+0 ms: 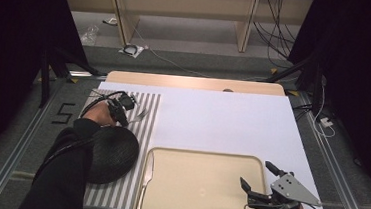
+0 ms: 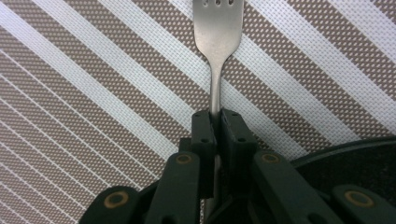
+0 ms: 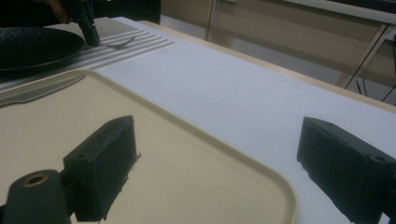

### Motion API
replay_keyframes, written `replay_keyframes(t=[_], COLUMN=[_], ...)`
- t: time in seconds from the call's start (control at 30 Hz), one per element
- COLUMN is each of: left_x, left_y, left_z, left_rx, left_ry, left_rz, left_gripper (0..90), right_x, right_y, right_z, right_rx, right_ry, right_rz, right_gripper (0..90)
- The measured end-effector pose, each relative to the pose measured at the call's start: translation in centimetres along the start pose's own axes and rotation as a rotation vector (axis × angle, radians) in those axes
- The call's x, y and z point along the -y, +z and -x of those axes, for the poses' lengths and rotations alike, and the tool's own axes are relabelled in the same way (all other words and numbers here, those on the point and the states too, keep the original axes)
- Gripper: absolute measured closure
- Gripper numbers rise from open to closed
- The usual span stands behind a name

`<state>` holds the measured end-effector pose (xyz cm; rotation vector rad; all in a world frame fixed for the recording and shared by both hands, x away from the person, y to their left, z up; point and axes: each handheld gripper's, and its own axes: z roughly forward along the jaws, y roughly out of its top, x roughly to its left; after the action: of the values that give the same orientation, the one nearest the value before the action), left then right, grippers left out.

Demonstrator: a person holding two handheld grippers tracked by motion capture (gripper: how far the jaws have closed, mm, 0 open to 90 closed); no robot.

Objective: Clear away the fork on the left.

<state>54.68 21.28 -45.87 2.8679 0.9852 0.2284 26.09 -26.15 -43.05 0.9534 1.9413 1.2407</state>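
White table surface [image 1: 232, 118] carries a striped mat [image 1: 147, 116]; the left gripper [image 1: 122, 113] grips a fork [image 1: 141, 115] there. Left gripper view: jaws clamp the fork's handle. Right gripper view: right gripper [image 3: 210, 172] jaws apart above the beige tray [image 3: 187, 154].

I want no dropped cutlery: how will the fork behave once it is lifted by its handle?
The fork looks like rigid metal, so it probably won't bend. The left gripper pinches only its thin, smooth handle, so it may pivot or slip, tines drooping. It seems light, and flat enough not to roll.
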Motion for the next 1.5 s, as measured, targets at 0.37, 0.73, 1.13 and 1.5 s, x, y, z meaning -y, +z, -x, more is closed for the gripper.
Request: replay_keyframes(t=[0.37,0.73,1.13,1.5], left_x=[0.1,0.7,0.6,1.0], left_y=[-1.8,-4.1,-7.1,-10.3], left_z=[-0.7,-1.0,0.9,5.3], left_rx=[-0.155,-0.236,-0.187,-0.138], left_ry=[-0.014,-0.02,-0.062,-0.004], left_rz=[0.073,0.08,0.106,0.188], left_gripper=[84.4,84.4,84.4,84.4], right_x=[0.0,0.0,0.0,0.0], right_y=[0.0,0.1,0.1,0.0], right_z=[0.0,-0.1,-0.1,-0.1], right_rx=[0.0,-0.001,0.0,0.003], right_ry=[-0.001,0.0,0.002,-0.003], right_rz=[0.003,-0.002,-0.001,-0.002], right_gripper=[12.8,12.8,12.8,12.8])
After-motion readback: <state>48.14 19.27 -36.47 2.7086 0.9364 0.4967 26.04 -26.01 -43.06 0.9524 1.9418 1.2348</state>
